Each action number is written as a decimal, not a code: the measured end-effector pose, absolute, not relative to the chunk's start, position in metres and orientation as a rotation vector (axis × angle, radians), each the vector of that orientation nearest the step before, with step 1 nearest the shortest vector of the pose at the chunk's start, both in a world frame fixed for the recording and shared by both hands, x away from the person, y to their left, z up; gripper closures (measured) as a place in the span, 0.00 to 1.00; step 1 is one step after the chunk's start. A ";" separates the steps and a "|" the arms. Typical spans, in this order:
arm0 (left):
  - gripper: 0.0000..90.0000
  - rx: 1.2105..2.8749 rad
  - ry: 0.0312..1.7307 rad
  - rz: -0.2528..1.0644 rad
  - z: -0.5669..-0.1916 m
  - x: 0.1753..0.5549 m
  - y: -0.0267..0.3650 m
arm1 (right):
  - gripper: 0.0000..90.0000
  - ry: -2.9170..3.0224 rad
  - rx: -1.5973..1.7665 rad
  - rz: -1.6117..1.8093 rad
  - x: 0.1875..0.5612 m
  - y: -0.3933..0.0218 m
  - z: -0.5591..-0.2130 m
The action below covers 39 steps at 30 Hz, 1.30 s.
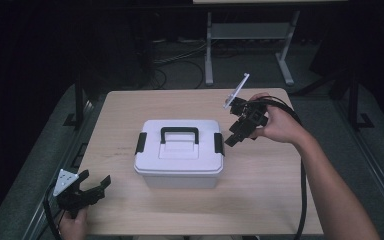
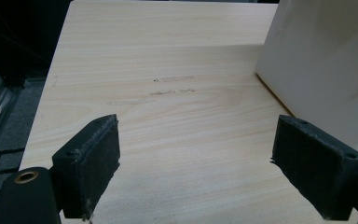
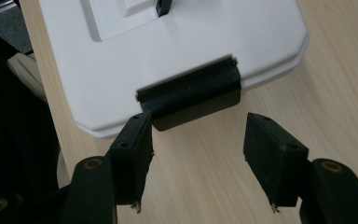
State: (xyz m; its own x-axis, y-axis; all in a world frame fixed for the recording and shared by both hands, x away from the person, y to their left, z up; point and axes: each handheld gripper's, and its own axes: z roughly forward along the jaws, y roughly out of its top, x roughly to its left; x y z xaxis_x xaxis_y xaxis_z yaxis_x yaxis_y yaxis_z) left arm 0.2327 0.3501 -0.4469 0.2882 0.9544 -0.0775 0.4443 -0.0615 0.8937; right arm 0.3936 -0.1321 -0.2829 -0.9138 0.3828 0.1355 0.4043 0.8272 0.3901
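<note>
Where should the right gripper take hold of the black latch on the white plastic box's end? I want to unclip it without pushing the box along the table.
Grip the black latch by its free lower edge, which hangs below the lid rim of the white plastic box. Come from the box's right end, where the open right gripper is already lined up just below it. The flap probably swings outward and up.

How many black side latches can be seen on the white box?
2. One latch sits on the box's left end; the other latch is on its right end, just in front of the right gripper. Others could be hidden on the far side.
</note>
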 end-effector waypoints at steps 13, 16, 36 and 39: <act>0.16 1.663 1.298 0.718 -0.447 0.233 0.350 | 0.46 -2.942 -0.710 -0.644 0.387 -0.158 -0.288; 0.16 1.666 1.298 0.719 -0.447 0.232 0.350 | 0.46 -2.935 -0.726 -0.643 0.386 -0.161 -0.289; 0.16 1.664 1.299 0.727 -0.447 0.232 0.350 | 0.46 -2.902 -0.827 -0.631 0.377 -0.195 -0.306; 0.16 1.663 1.301 0.728 -0.447 0.232 0.350 | 0.46 -2.895 -0.840 -0.639 0.375 -0.201 -0.308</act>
State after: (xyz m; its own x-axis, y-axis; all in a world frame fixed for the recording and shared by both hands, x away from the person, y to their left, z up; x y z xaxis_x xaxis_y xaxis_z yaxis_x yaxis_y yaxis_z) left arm 0.2321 0.3499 -0.4466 0.2801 0.9576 -0.0672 0.4436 -0.0670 0.8937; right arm 0.3752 -0.2006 -0.3077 -0.8498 0.4993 0.1691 0.5241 0.7658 0.3728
